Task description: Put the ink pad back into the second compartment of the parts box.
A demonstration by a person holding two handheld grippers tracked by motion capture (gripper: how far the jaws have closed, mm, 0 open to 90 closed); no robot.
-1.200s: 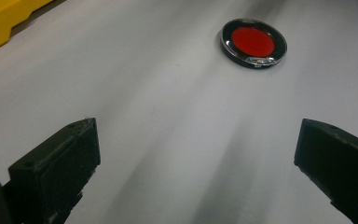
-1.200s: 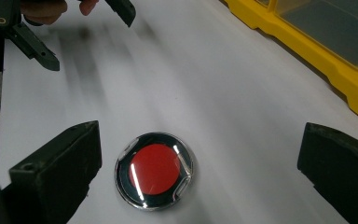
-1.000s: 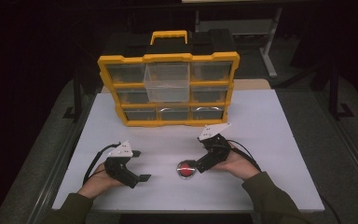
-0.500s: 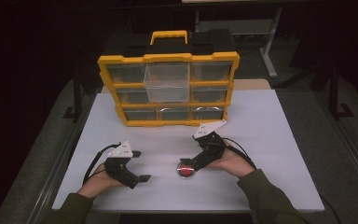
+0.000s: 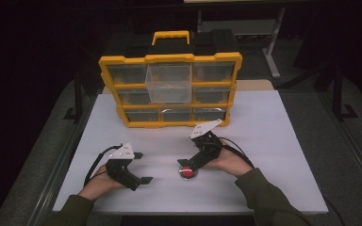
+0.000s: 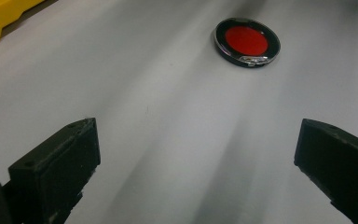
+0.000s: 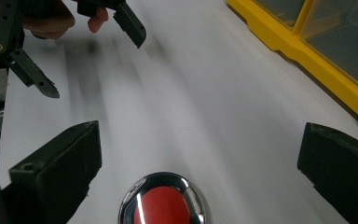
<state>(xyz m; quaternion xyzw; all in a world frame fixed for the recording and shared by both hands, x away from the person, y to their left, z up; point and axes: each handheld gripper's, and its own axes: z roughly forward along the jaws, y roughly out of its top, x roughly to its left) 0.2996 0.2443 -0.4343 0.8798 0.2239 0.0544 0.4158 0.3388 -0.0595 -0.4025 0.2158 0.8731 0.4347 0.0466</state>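
A small round red disc with a black rim [image 5: 187,172] lies flat on the white table [image 5: 273,141], near its front middle. My right gripper [image 5: 187,166] is tilted down over it, open, jaws either side of the disc [image 7: 163,203] without touching it. My left gripper [image 5: 143,167] rests open on the table to the left, pointing toward the disc [image 6: 247,41], with nothing between its jaws. In the right gripper view the left gripper [image 7: 95,65] appears at the upper left, held by a hand.
A yellow organizer case [image 5: 169,89] with clear drawers stands at the back of the table; its top-middle drawer [image 5: 168,84] sticks out. Its yellow edge [image 7: 307,60] runs close on the right gripper's right side. Dark floor surrounds the table.
My right gripper has shifted a little left and down, closer over the red disc. The left gripper and the disc have stayed in place.
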